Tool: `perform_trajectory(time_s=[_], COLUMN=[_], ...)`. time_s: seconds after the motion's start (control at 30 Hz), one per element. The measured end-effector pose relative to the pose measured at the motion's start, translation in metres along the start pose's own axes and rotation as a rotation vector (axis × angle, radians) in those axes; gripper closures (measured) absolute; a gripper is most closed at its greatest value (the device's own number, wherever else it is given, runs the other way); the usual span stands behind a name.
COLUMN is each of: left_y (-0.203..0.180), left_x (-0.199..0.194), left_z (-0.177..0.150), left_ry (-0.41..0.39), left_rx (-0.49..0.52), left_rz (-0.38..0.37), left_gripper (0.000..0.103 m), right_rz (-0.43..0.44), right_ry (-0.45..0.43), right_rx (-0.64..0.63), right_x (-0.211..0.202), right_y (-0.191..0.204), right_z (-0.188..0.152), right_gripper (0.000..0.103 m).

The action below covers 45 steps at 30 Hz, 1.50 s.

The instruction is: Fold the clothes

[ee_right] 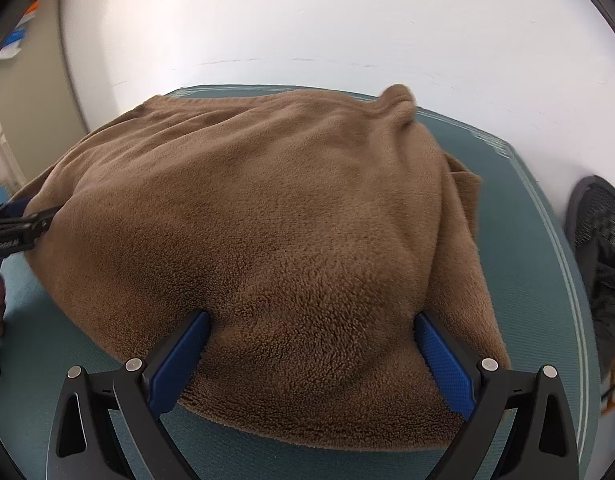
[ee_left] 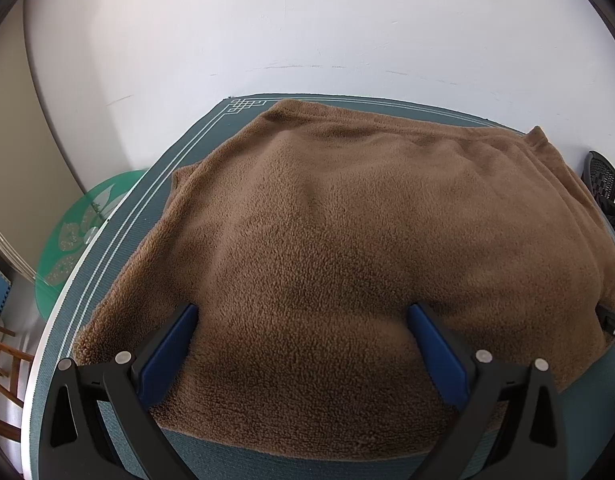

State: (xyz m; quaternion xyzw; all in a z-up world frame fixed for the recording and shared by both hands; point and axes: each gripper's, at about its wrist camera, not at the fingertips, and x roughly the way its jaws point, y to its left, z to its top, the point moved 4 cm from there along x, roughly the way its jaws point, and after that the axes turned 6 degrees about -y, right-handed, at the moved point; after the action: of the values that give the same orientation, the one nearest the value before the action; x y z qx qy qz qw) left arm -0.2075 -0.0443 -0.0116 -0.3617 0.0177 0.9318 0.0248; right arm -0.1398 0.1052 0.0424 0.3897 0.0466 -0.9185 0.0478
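Both claws gape wide over the brown fleece's [ee_left: 327,240] near hem, left claw [ee_left: 303,316] and right claw [ee_right: 311,320]; pinch both layers evenly before lifting.

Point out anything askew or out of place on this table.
The brown fleece garment lies mostly flat on the teal mat, but its far right corner is bunched into a raised hump, and a layer sticks out unevenly along the right edge.

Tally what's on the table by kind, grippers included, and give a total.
Brown fleece garment: 1
Teal table mat: 1
Two-finger grippers, both open: 2, left gripper, right gripper
Total: 4
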Motion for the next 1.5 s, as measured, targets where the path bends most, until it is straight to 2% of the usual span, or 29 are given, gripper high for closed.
perform_trajectory(time_s=[0.07,0.13,0.23,0.27,0.43,0.57,1.2,1.33,1.5], left_y=[0.0,0.0,0.0,0.0,-0.001,-0.002,-0.007,-0.006,-0.007], left_x=[0.0,0.0,-0.001,-0.001,-0.002,-0.002,0.0,-0.001,-0.001], left_z=[0.0,0.0,0.0,0.0,0.0,0.0,0.0,-0.001,-0.001], left_ry=[0.002,0.003,0.005,0.005,0.006,0.006,0.008,0.007,0.007], left_rx=[0.0,0.003,0.006,0.006,0.005,0.003,-0.001,-0.006,-0.006], left_rz=[-0.001,0.001,0.004,0.004,0.004,0.005,0.009,0.005,0.008], left_gripper=[0.0,0.0,0.0,0.0,0.0,0.0,0.0,0.0,0.0], right_rz=[-0.045,0.023,0.002,-0.01,-0.051,-0.093,-0.06,-0.004,0.057], right_ry=[0.006,-0.066,-0.156,-0.157,0.001,-0.037,-0.043,-0.066,-0.087], right_rx=[0.077,0.127,0.118,0.103,0.026,-0.026,0.004,0.072,0.22], right_x=[-0.011,-0.03,-0.045,-0.041,0.012,0.012,0.012,-0.003,-0.044], right_y=[0.005,0.019,0.039,0.046,0.067,0.076,0.071,0.062,0.037], right_z=[0.007,0.021,0.038,0.04,0.021,0.017,0.015,0.012,-0.008], right_gripper=[0.001,0.001,0.001,0.001,0.001,0.001,0.001,0.001,0.001])
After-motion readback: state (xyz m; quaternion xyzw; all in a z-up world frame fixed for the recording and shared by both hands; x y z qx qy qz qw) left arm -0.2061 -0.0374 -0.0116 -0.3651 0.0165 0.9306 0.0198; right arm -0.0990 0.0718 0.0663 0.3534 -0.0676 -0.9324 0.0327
